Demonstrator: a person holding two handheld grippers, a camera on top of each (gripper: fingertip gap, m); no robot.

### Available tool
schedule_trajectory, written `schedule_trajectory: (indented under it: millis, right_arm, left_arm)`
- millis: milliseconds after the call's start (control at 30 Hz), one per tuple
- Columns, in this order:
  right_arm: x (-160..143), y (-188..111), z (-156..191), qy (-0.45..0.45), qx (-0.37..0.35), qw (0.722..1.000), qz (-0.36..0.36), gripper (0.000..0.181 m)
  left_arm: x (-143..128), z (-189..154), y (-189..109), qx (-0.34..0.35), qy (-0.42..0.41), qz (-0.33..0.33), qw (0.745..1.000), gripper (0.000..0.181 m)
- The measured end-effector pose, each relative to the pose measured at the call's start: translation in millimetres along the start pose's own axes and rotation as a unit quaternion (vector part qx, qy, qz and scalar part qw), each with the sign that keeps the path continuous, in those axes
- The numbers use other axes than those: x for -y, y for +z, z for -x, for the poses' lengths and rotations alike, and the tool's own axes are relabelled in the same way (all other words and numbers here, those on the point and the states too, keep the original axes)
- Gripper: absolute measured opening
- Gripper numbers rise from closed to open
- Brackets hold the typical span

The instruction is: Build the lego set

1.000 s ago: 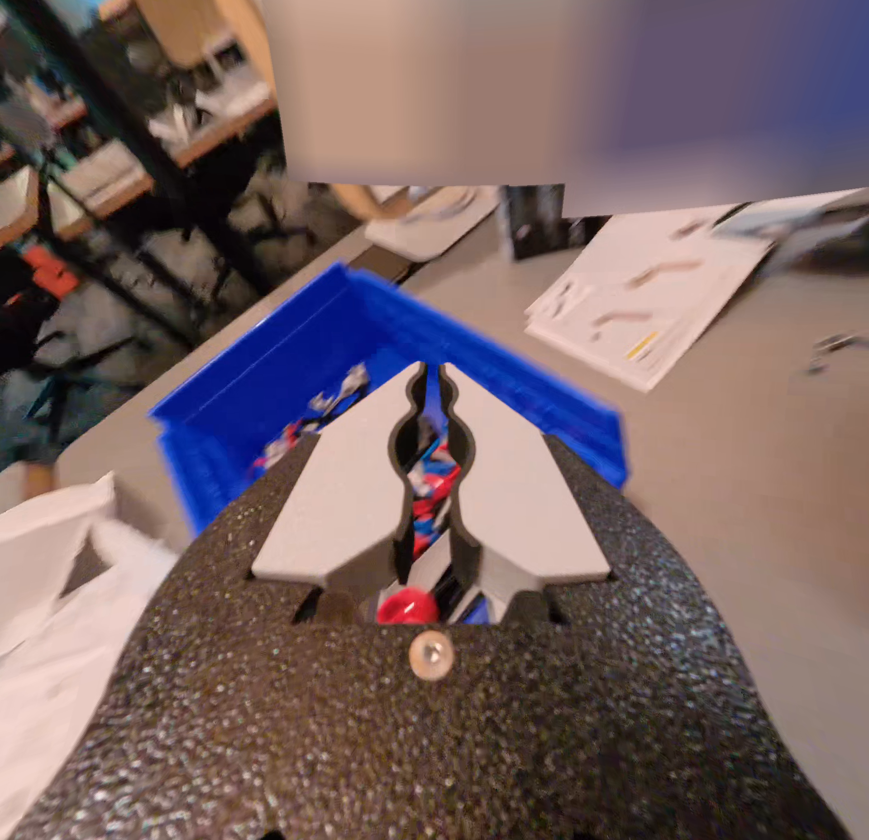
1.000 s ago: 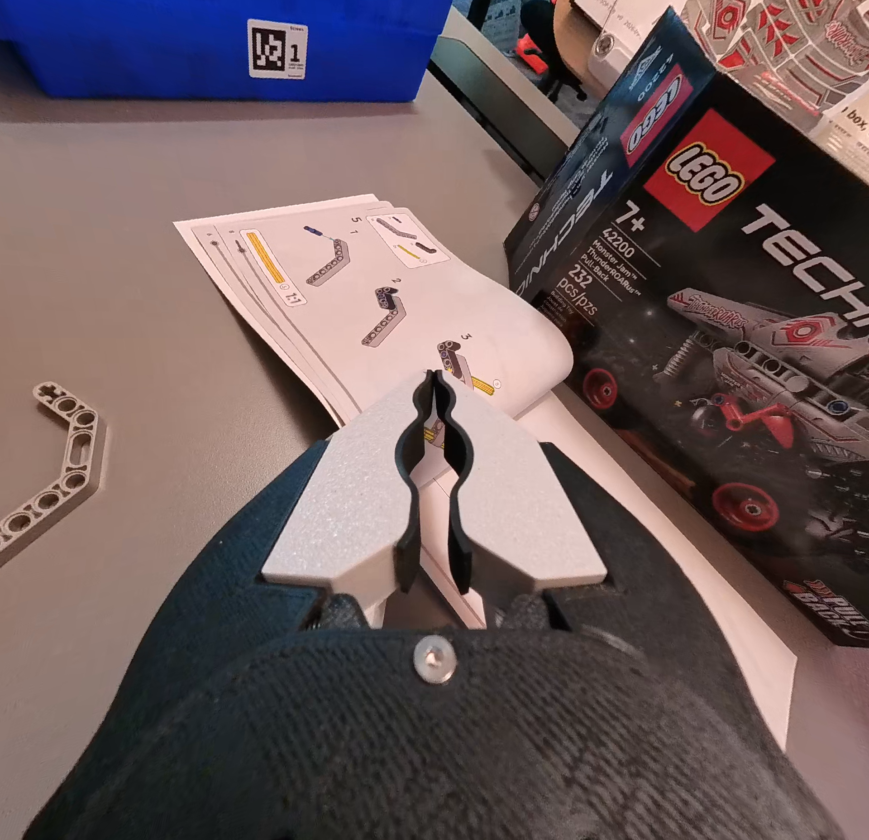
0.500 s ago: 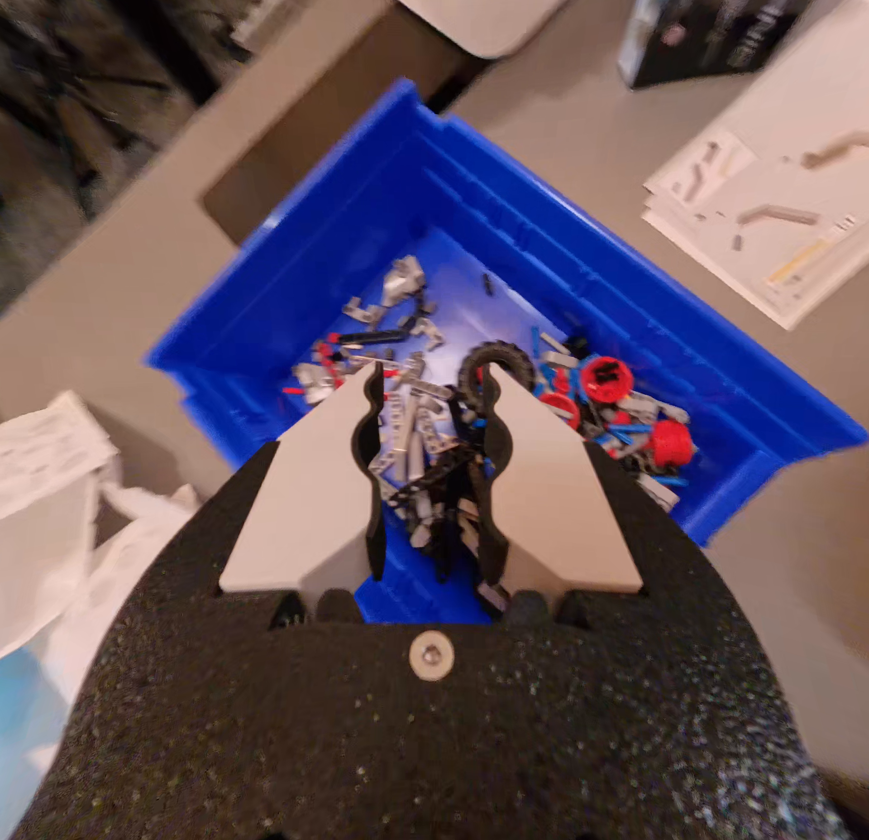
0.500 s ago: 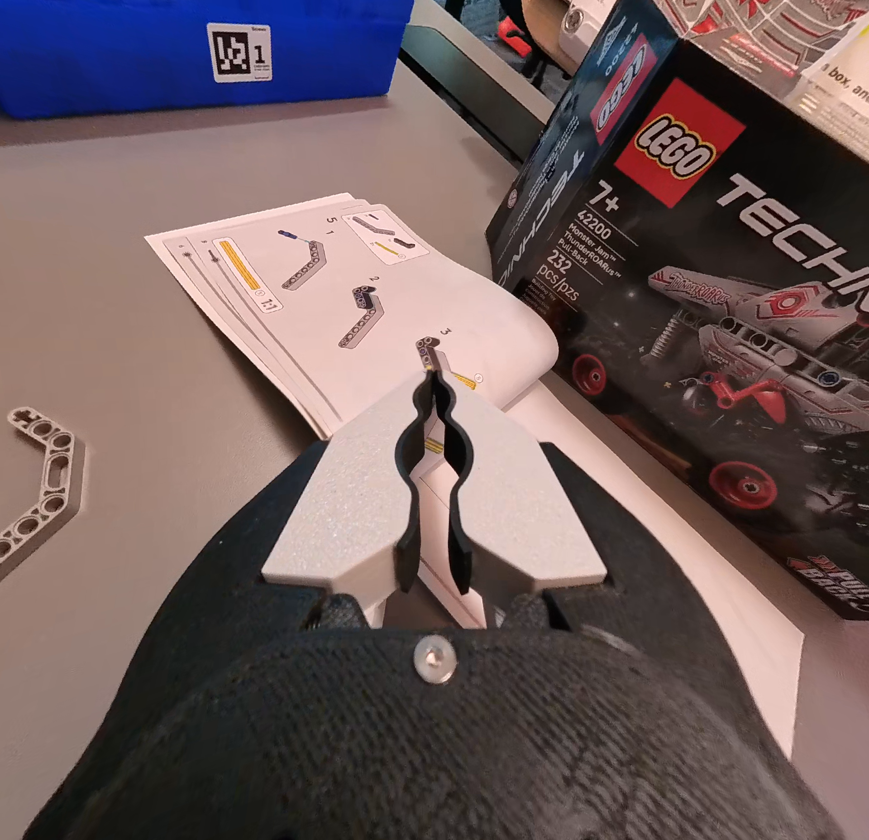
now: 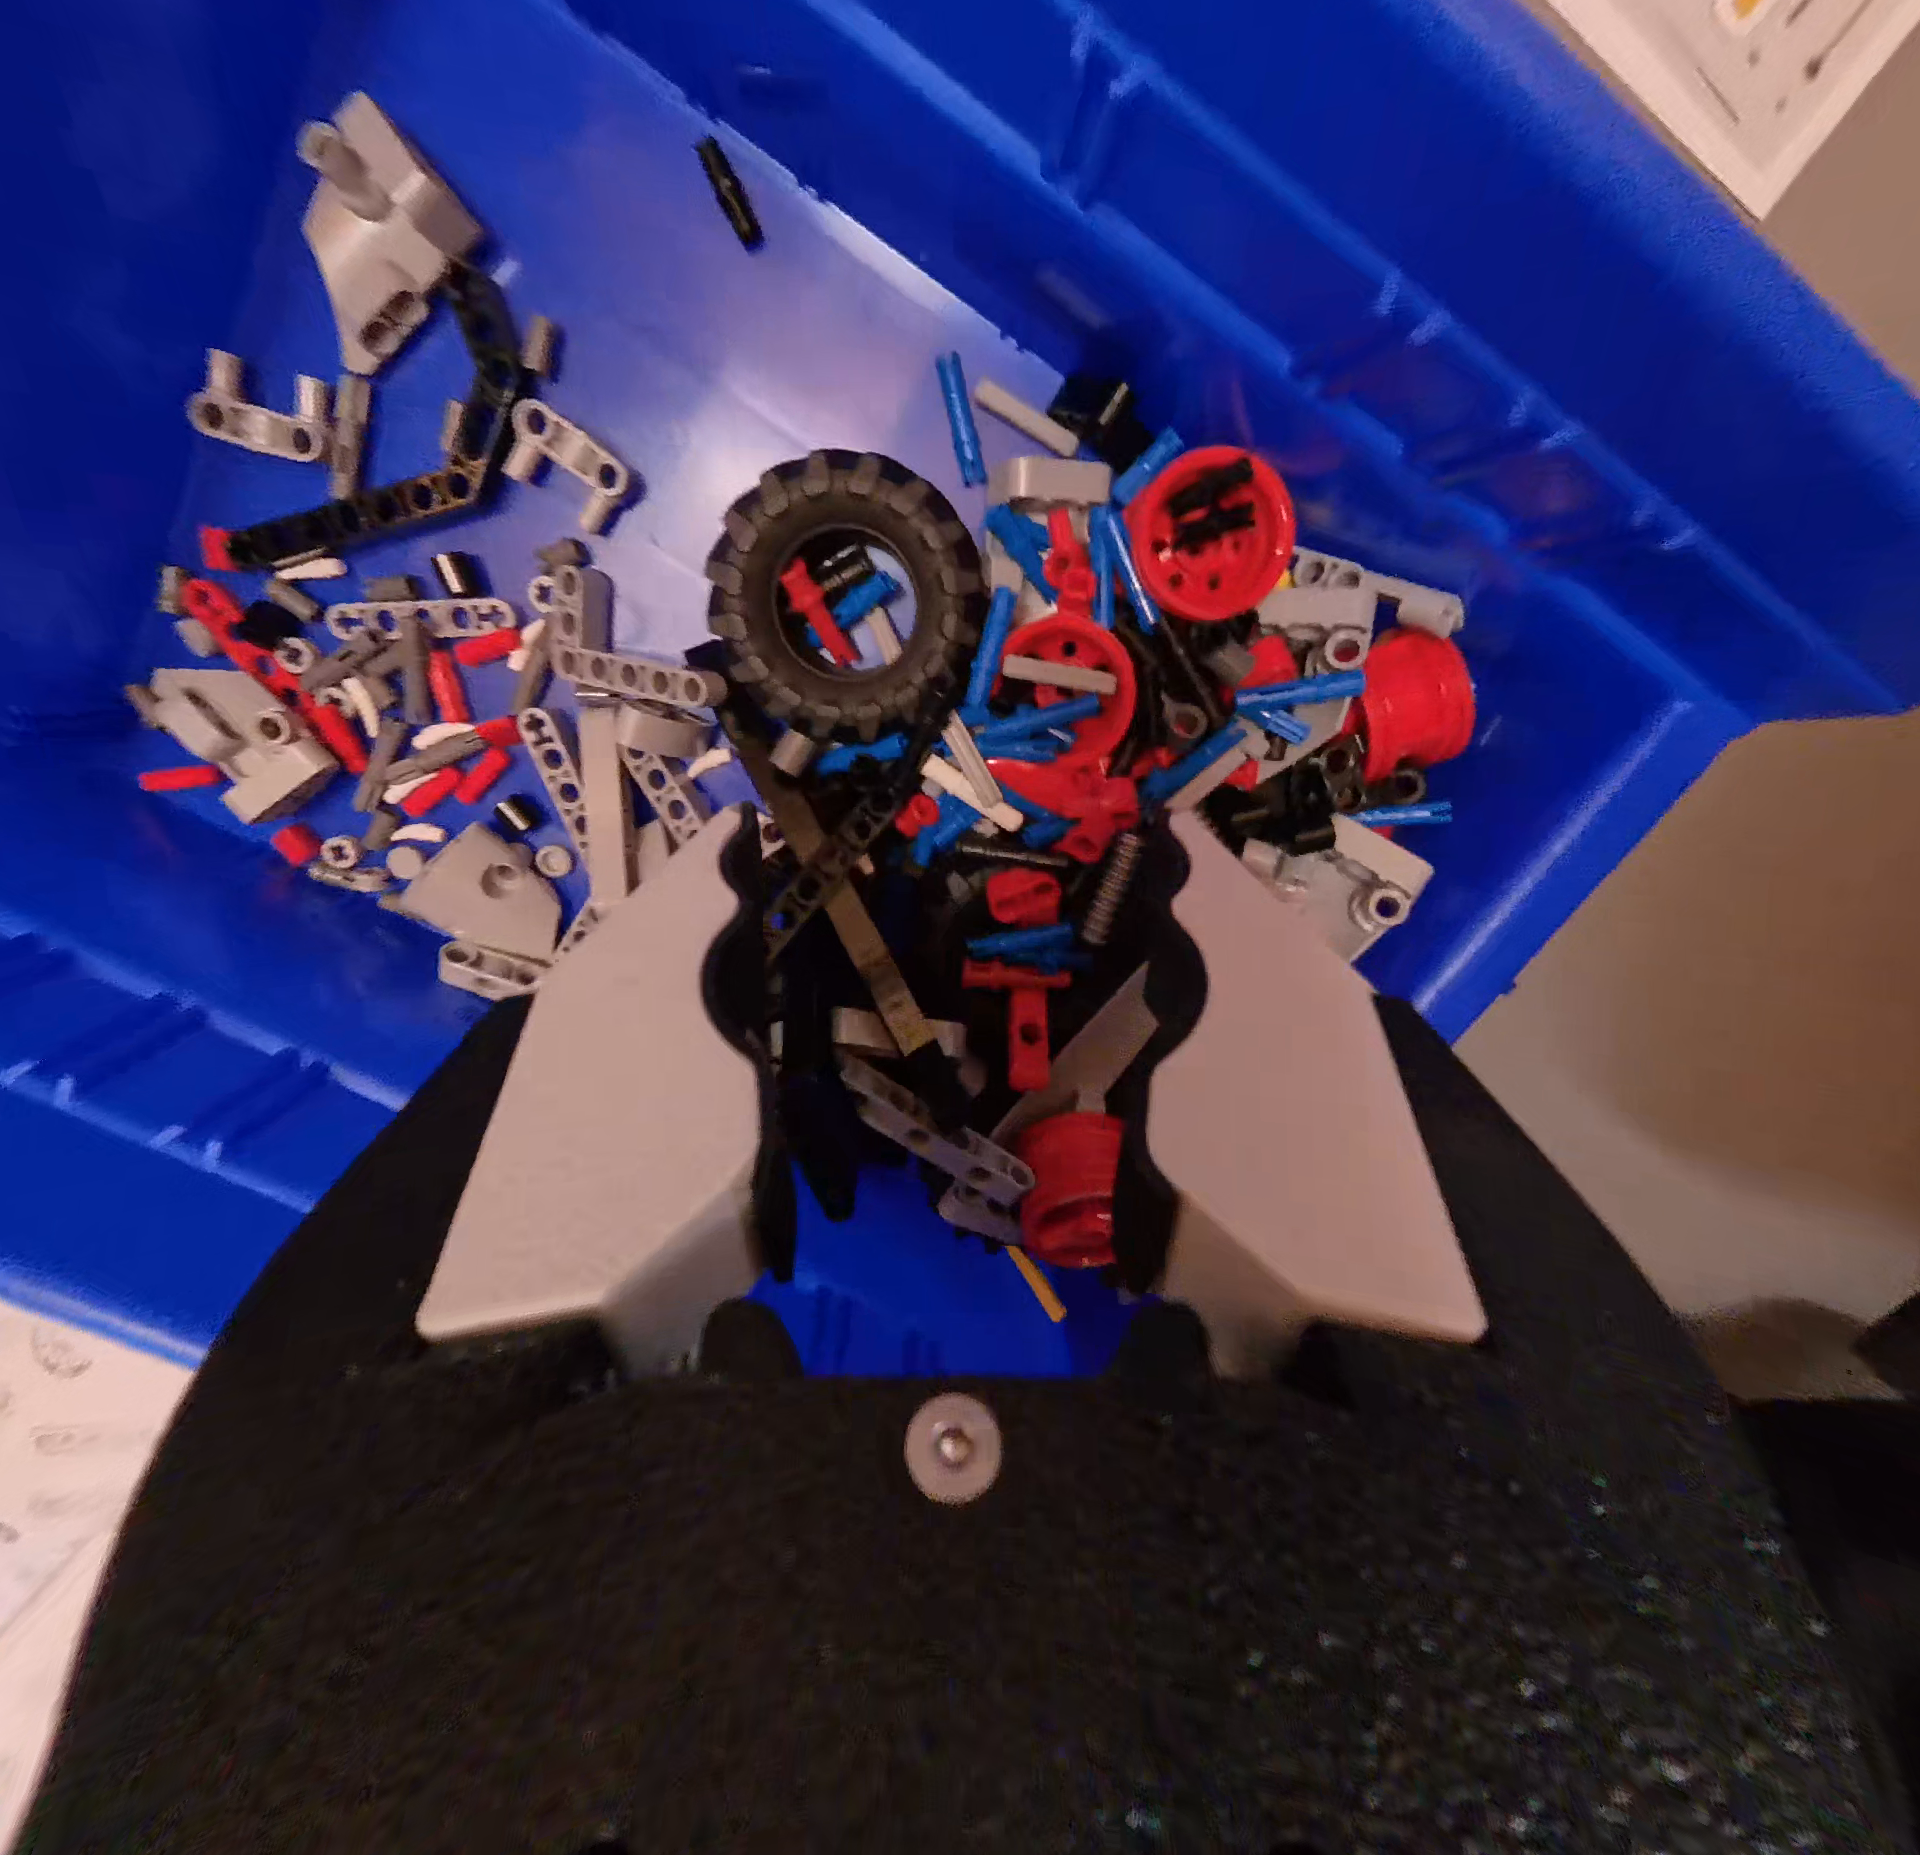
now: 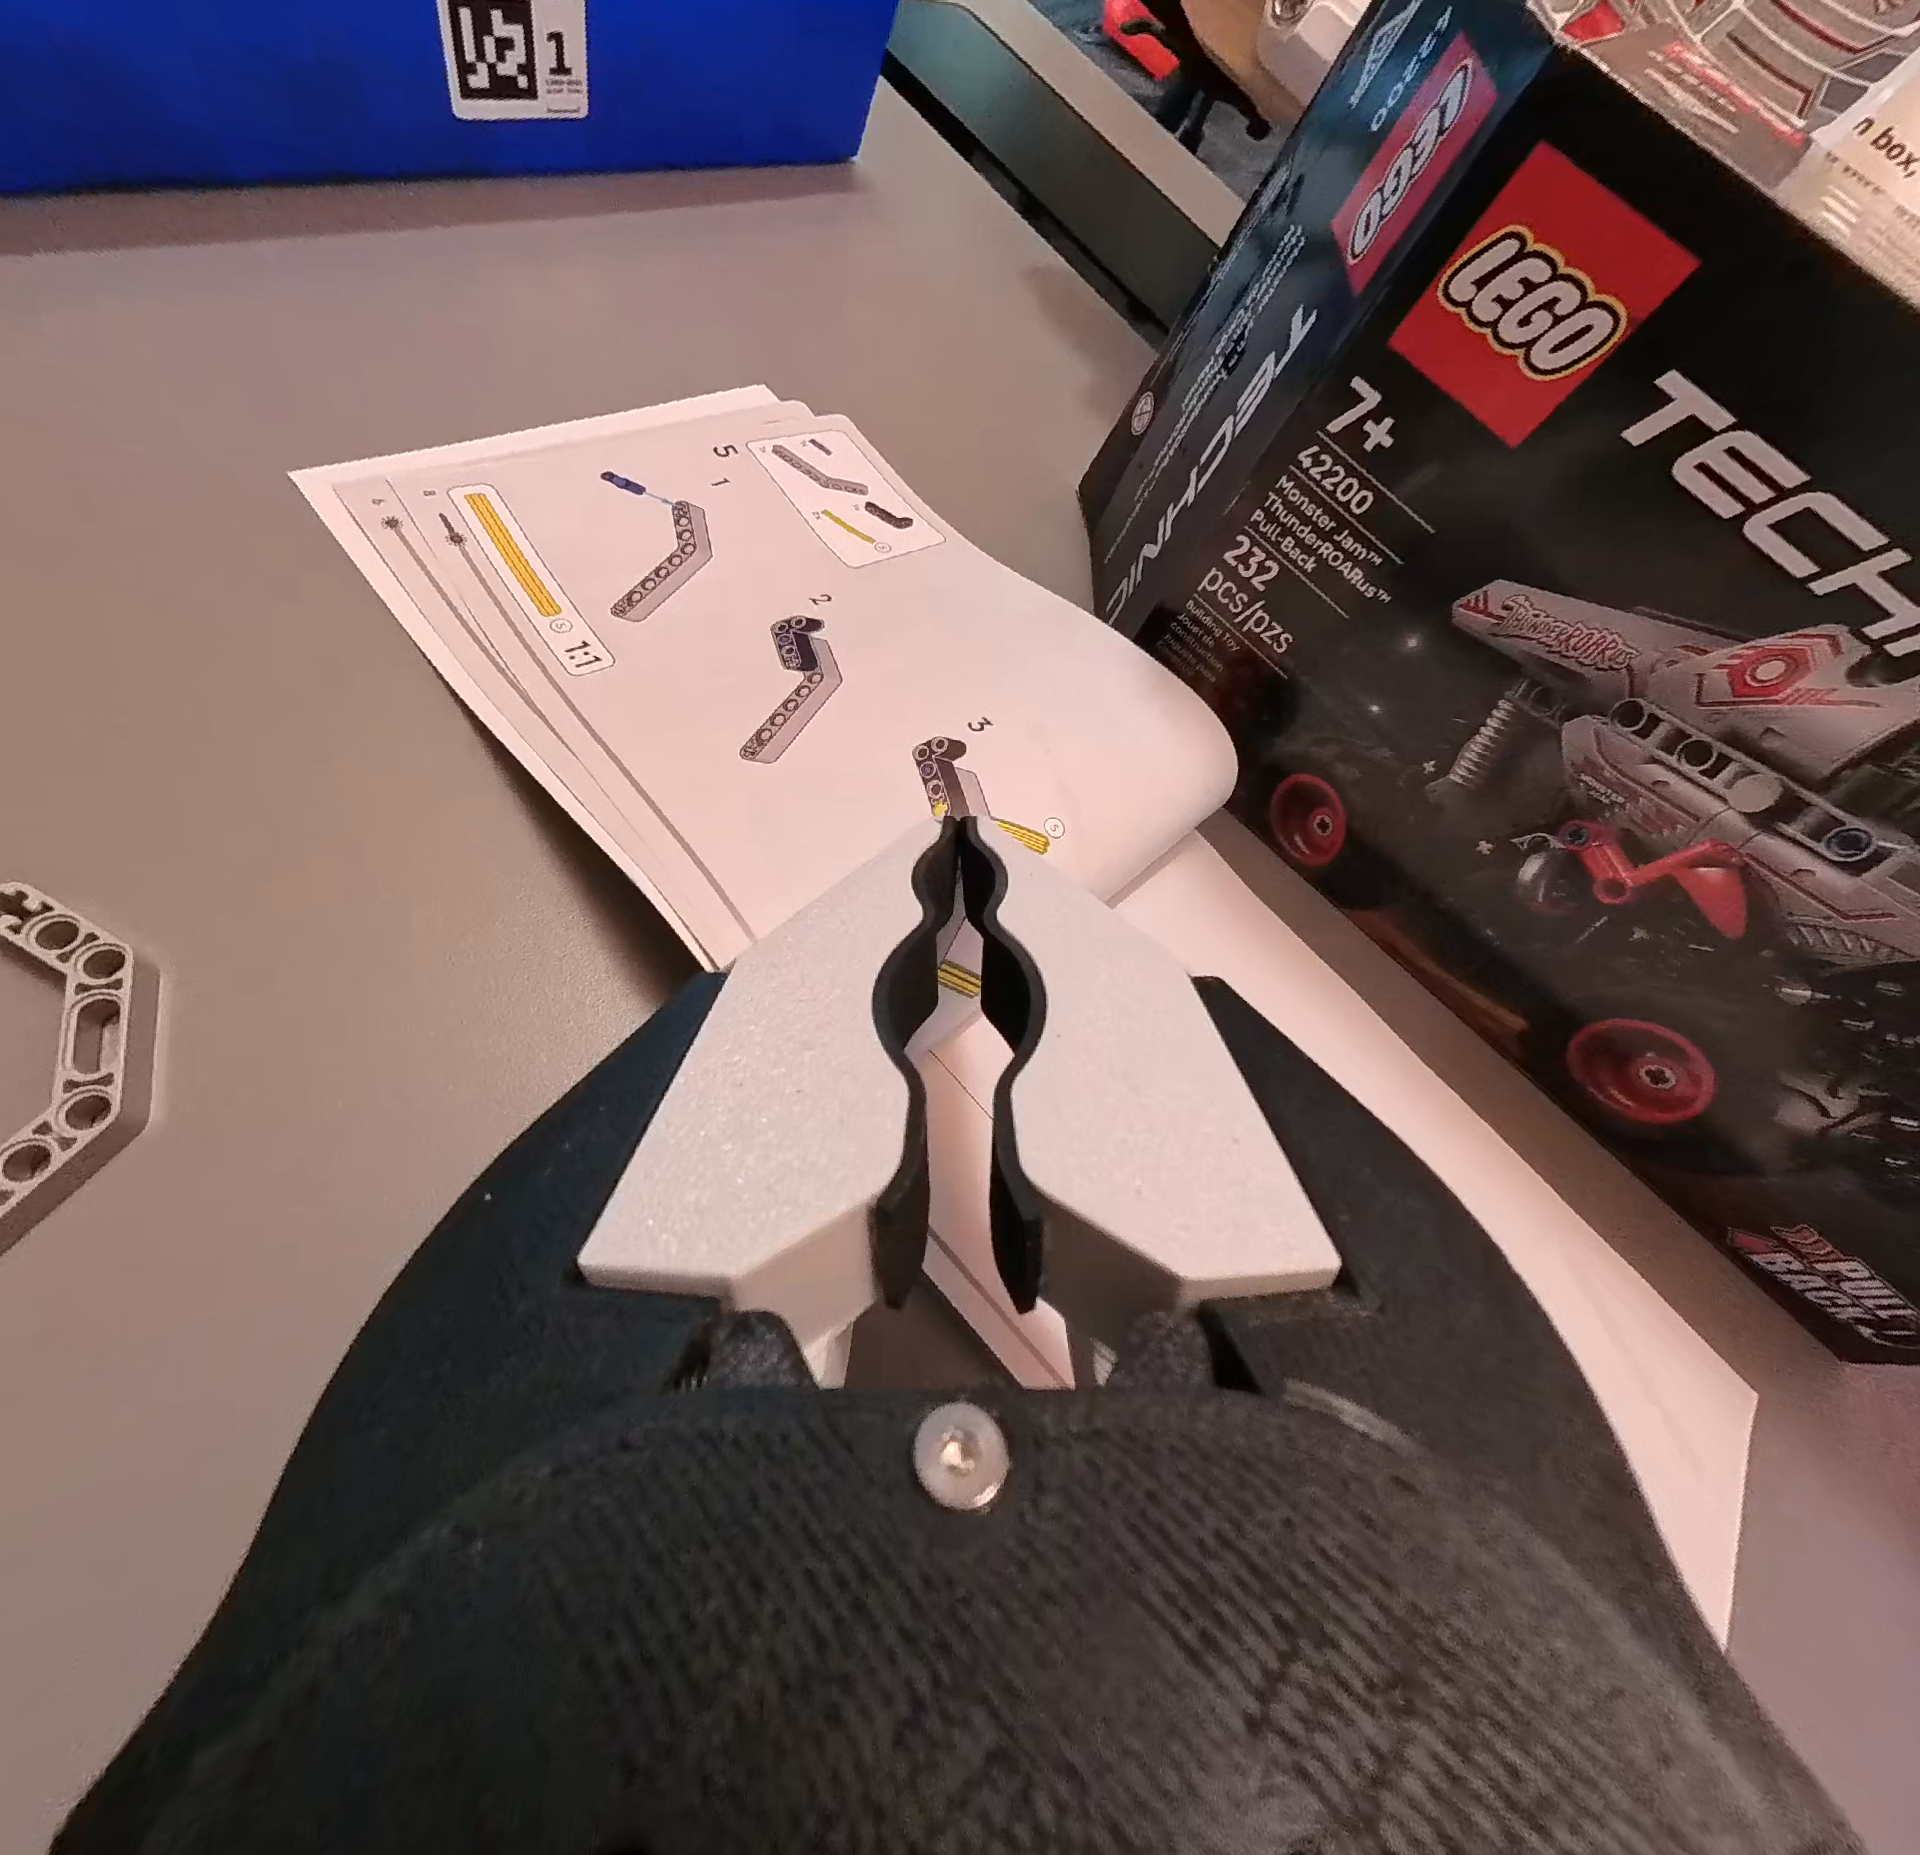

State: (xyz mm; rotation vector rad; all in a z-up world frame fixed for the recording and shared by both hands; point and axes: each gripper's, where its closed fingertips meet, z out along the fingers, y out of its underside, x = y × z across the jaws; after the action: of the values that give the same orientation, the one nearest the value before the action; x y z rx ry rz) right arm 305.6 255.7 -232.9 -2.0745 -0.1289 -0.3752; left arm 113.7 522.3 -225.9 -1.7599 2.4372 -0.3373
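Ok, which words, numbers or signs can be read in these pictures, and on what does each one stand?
I do not copy writing; these things bear it.
Black toy box: logo and print on front and side.
Open instruction booklet: small marks beside drawings.
White sticker on blue bin: square code, tiny print.
Left wrist view: nothing readable.

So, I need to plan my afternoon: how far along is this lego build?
Barely begun. Done: the instruction booklet lies open at its first steps, and one grey bent beam is out on the table. In hand: nothing; the left gripper is open over the parts pile in the blue bin, while the right gripper is shut and empty. Left: practically everything, nothing looks joined yet.
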Motion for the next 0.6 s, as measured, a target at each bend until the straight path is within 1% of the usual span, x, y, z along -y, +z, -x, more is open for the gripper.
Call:
schedule_trajectory:
  millis: [100,167,200,233,267,300,467,533,600]
  right_arm:
    - [0.0,-0.1,0.2,-0.001,0.0,1.0,0.0,0.0]
    - [0.5,-0.5,0.1,0.0,0.001,1.0,-0.002,0.0]
    - [1.1,-1.0,-0.1,0.001,0.0,1.0,-0.004,0.0]
    - [1.7,-1.5,-0.5,0.002,0.0,1.0,-0.007,0.0]
    - [2.6,-2.3,-1.3,0.004,-0.002,1.0,-0.01,0.0]
    - [3.6,-3.3,-3.1,0.007,-0.006,1.0,-0.014,0.0]
    - [7.3,-7.1,-6.8,0.025,-0.005,0.999,-0.03,0.0]
    - [8.1,-8.0,-6.6,0.027,-0.002,0.999,-0.034,0.0]
    - [9.4,-9.2,-5.9,0.027,0.001,0.999,-0.039,0.0]
  left_arm:
    - [-1.3,-15.2,0.9,-0.027,0.03,0.007,0.999,0.068]
    - [-2.1,-31.1,-0.5,-0.05,0.046,0.012,0.998,0.06]
    - [-0.1,-40.7,-2.0,-0.062,0.054,0.006,0.997,0.049]
    - [3.1,-51.4,-4.0,-0.075,0.059,-0.008,0.995,0.043]
    - [5.5,-60.7,-6.3,-0.084,0.058,-0.022,0.995,0.043]
    - [7.1,-66.1,-7.7,-0.082,0.051,-0.032,0.995,0.038]
    - [13.2,-66.5,2.4,0.005,-0.058,-0.073,0.996,0.029]
    - [8.7,-67.0,9.9,0.039,-0.091,-0.074,0.992,0.024]
    - [8.6,-70.1,14.8,0.055,-0.112,-0.085,0.988,0.021]
